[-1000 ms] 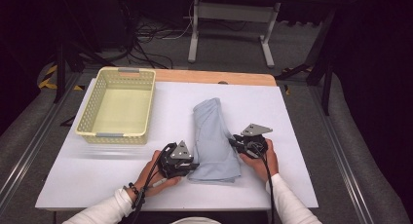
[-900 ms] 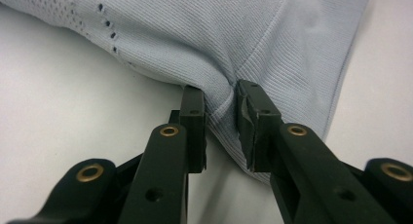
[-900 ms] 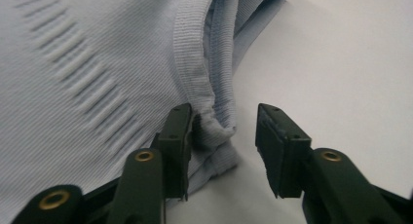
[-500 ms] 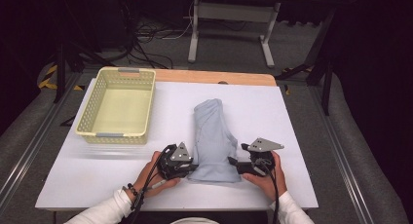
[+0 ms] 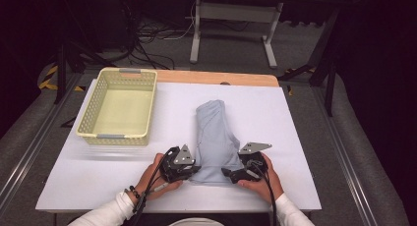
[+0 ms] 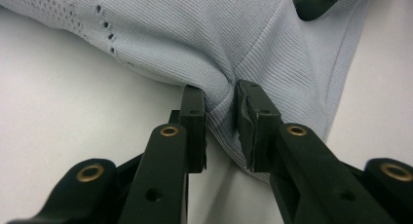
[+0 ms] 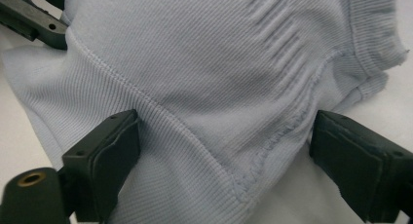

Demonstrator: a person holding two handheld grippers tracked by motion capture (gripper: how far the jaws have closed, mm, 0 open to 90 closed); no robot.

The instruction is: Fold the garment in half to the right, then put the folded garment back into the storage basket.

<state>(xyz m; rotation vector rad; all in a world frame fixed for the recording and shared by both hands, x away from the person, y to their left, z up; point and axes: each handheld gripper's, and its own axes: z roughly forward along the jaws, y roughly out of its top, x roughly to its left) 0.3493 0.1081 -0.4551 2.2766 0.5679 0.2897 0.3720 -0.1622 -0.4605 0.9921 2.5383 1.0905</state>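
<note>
At the near edge of the white table (image 5: 98,186), the person's two hands come in from six o'clock, each around a hand-held gripper. The left hand-held gripper (image 5: 194,169) lies at about seven o'clock of the folded light-blue garment (image 5: 214,137), its jaws pointing toward three o'clock into the cloth's near left corner. In the left gripper view the left hand-held gripper (image 6: 220,121) is clenched on a pinched ridge of the garment (image 6: 253,44), the ribbed knit bunching up between the two black jaws, with bare table showing on both sides below the fabric.

The right hand-held gripper (image 5: 227,173) lies at about five o'clock of the garment, its jaws pointing toward nine o'clock at the near right corner, with a grey three-cornered plate on top. In the right gripper view the right hand-held gripper (image 7: 224,151) stands released, its jaws spread wide on either side of a seamed hem of the garment (image 7: 209,63), which lies between them without being squeezed; the tip of the other gripper shows at the upper left.

The garment stretches from between the two grippers toward twelve o'clock, ending near the table's middle. Farther off, at about ten o'clock of the garment and well apart from it, a pale yellow perforated basket (image 5: 93,132) rests on the table.
</note>
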